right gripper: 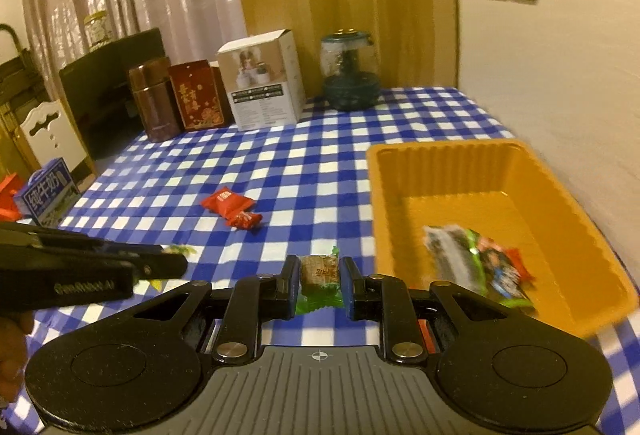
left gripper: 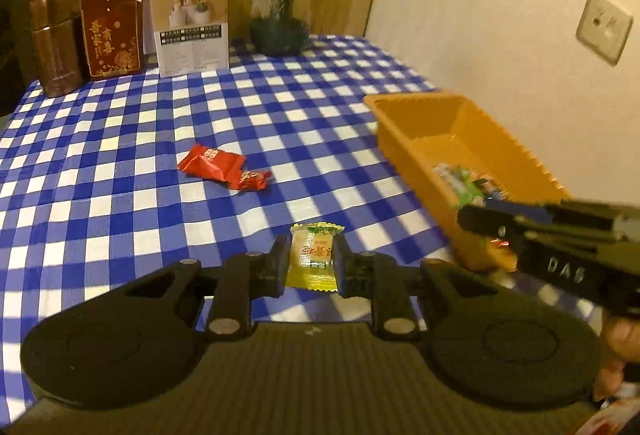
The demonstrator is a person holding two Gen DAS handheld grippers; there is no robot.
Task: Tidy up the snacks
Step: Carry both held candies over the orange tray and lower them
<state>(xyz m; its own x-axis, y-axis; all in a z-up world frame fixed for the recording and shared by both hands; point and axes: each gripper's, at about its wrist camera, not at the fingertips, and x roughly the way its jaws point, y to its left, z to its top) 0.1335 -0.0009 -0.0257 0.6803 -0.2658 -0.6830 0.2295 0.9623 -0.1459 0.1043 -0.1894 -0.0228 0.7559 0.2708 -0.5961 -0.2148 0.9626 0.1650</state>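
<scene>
A: Start at the grippers. What is the left gripper [left gripper: 310, 259] doing?

B: It is clamped on a yellow candy [left gripper: 311, 255], held clear above the checked cloth [left gripper: 120, 195]. The right gripper [right gripper: 320, 281] is clamped too, on a brown candy [right gripper: 319, 271] with a green wrapper end showing below the pads.

A: So both are loaded. Where do the snacks go?

B: Into the orange tray [right gripper: 500, 171] on the right side of the table, near the wall. A few wrapped snacks [right gripper: 476, 263] already lie in its near end. The right gripper is just beside the tray's left wall; the left one is further off, with the right gripper between it and the tray.

A: Anything left on the cloth?

B: Two red packets [left gripper: 224, 169], touching, in the middle, well apart from the tray.

A: Which step, then?

B: Carrying, I judge: both candies lifted, neither yet over the tray. Next, each gripper needs to cross the rim and open above the floor of the tray, probably right first so the two do not collide. Then the red packets remain.
</scene>
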